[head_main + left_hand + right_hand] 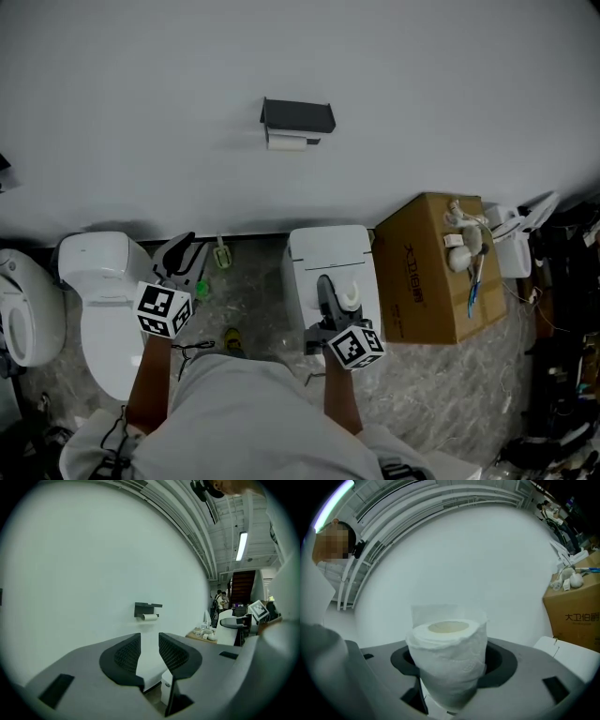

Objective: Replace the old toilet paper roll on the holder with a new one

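A black holder (pixel 297 114) hangs on the white wall, with a thin old roll (pixel 287 142) under its shelf; the left gripper view also shows the holder (pixel 147 608) and the old roll (pixel 150 617) far ahead. My right gripper (pixel 451 663) is shut on a full white toilet paper roll (pixel 447 656), held upright with a loose sheet standing behind it. In the head view the right gripper (pixel 336 298) and its roll (pixel 350 298) hover over a white cabinet. My left gripper (pixel 149 656) is open with nothing between its jaws; in the head view the left gripper (pixel 180 257) sits by the toilet.
A white toilet (pixel 96 300) stands at the left, with a second bowl (pixel 23 314) at the edge. A white cabinet (pixel 330 272) sits below the holder. A cardboard box (pixel 435 270) with small items on top stands to its right. Green objects (pixel 222 255) lie on the marble floor.
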Tool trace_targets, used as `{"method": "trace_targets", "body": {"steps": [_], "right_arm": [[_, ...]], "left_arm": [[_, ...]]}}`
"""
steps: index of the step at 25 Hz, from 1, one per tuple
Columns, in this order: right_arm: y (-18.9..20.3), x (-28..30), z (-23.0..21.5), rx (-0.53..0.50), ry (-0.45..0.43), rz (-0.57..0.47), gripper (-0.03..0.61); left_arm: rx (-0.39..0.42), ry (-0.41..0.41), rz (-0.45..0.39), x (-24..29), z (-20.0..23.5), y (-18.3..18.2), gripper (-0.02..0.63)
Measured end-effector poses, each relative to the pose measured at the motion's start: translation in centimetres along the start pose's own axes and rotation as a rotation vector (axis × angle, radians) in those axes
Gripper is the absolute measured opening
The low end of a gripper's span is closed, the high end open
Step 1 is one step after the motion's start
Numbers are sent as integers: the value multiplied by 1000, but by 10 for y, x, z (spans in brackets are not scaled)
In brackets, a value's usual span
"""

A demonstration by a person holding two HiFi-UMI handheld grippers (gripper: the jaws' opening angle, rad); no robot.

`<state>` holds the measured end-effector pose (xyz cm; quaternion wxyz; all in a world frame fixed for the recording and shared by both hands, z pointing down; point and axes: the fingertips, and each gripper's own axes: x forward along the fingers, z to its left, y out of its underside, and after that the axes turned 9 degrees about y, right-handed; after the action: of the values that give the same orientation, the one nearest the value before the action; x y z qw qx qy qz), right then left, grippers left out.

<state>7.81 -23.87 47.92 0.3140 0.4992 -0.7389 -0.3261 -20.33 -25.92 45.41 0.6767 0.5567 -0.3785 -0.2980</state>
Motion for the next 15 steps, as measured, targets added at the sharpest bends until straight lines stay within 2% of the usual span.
{"method": "trace_targets", "body": {"steps": [9, 15], "right_arm": [[-18, 40, -17, 32, 3, -16, 307], [-43, 84, -43, 39, -20, -15, 307]], "left_arm": [[60, 38, 38, 49, 8, -9, 121], [125, 18, 63, 103, 14, -20, 121]]}}
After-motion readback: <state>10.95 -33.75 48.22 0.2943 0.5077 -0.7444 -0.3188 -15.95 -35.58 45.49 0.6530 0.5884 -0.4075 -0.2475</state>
